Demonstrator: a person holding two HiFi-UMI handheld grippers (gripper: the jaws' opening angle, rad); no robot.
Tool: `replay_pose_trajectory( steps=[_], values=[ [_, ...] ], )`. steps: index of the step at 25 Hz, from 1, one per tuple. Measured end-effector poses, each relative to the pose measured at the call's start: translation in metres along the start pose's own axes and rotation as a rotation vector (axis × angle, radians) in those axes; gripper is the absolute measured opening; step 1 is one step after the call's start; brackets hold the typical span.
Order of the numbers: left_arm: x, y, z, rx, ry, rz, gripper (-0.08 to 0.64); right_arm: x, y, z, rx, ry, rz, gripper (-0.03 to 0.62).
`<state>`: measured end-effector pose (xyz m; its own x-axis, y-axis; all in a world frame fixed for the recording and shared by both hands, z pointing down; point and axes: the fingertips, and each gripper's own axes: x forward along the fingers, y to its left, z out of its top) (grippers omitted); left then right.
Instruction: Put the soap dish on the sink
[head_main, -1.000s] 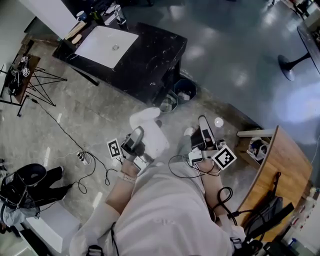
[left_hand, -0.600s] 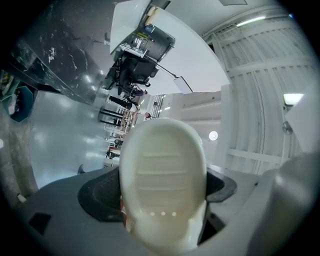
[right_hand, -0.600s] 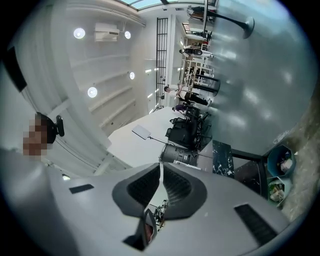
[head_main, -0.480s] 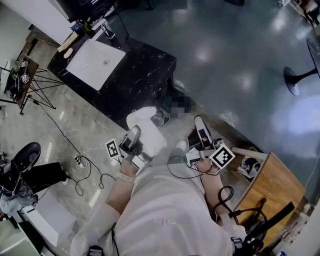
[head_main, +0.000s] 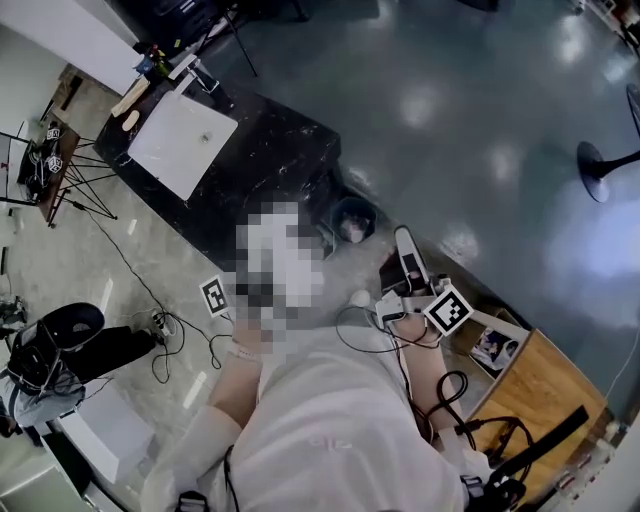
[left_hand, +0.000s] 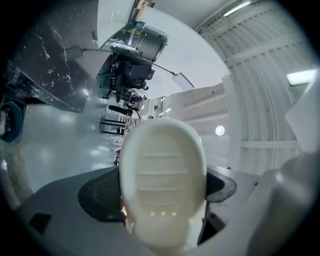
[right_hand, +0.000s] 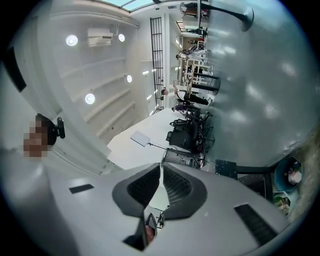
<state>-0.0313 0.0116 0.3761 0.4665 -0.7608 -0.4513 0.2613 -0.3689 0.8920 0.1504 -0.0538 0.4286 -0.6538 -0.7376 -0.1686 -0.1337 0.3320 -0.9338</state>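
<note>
The soap dish (left_hand: 162, 185) is being clamped lengthwise in the left gripper (left_hand: 161, 192), the sink (head_main: 180, 145) lying well ahead-left; the right gripper (right_hand: 161, 187) is being held nearly closed, empty.

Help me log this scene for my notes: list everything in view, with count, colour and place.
soap dish: one, cream-white, between the left gripper's jaws
sink: one, white, set in the counter, upper left of the head view
counter: one, black, marbled, upper left
bin: one, dark blue, on the floor by the counter's corner
wooden table: one, brown, lower right
cables: several, black, on the floor at left
left gripper: one, grey, shut on the soap dish
right gripper: one, grey, jaws together, empty
</note>
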Motion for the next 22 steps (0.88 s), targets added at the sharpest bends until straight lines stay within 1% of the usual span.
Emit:
replay_pose_trajectory(
  steps=[2, 5, 7, 11, 14, 16, 17, 19, 20, 21, 22],
  values=[
    [0.004, 0.005, 0.005, 0.034, 0.007, 0.045, 0.466, 0.007, 0.0, 0.002, 0.004, 0.0, 0.008, 0.035],
    [0.005, 0.009, 0.008, 0.099, 0.044, 0.113, 0.466, 0.012, 0.003, 0.0, 0.008, -0.005, 0.011, 0.035],
    [0.006, 0.012, 0.016, 0.138, 0.063, 0.148, 0.466, 0.018, 0.002, 0.0, 0.006, -0.014, 0.007, 0.035],
    [0.01, 0.027, 0.051, 0.216, 0.102, 0.227, 0.466, 0.04, -0.006, -0.001, -0.003, -0.025, 0.0, 0.035],
    [0.009, 0.039, 0.078, 0.293, 0.134, 0.323, 0.466, 0.058, -0.002, -0.004, -0.023, -0.021, 0.005, 0.035],
    [0.008, 0.049, 0.095, 0.367, 0.166, 0.402, 0.466, 0.072, -0.001, -0.006, -0.034, -0.016, 0.005, 0.035],
    [0.008, 0.055, 0.103, 0.42, 0.19, 0.446, 0.466, 0.079, -0.001, -0.006, -0.037, -0.015, 0.006, 0.035],
    [0.009, 0.064, 0.119, 0.561, 0.259, 0.525, 0.466, 0.092, 0.0, -0.009, -0.043, -0.014, 0.011, 0.035],
    [0.012, 0.067, 0.126, 0.614, 0.288, 0.549, 0.466, 0.099, -0.001, -0.011, -0.047, -0.01, 0.012, 0.035],
    [0.015, 0.069, 0.133, 0.64, 0.303, 0.561, 0.466, 0.106, -0.001, -0.012, -0.051, -0.007, 0.012, 0.035],
    [0.018, 0.073, 0.142, 0.647, 0.306, 0.567, 0.466, 0.114, -0.002, -0.014, -0.053, -0.005, 0.01, 0.035]
  ],
)
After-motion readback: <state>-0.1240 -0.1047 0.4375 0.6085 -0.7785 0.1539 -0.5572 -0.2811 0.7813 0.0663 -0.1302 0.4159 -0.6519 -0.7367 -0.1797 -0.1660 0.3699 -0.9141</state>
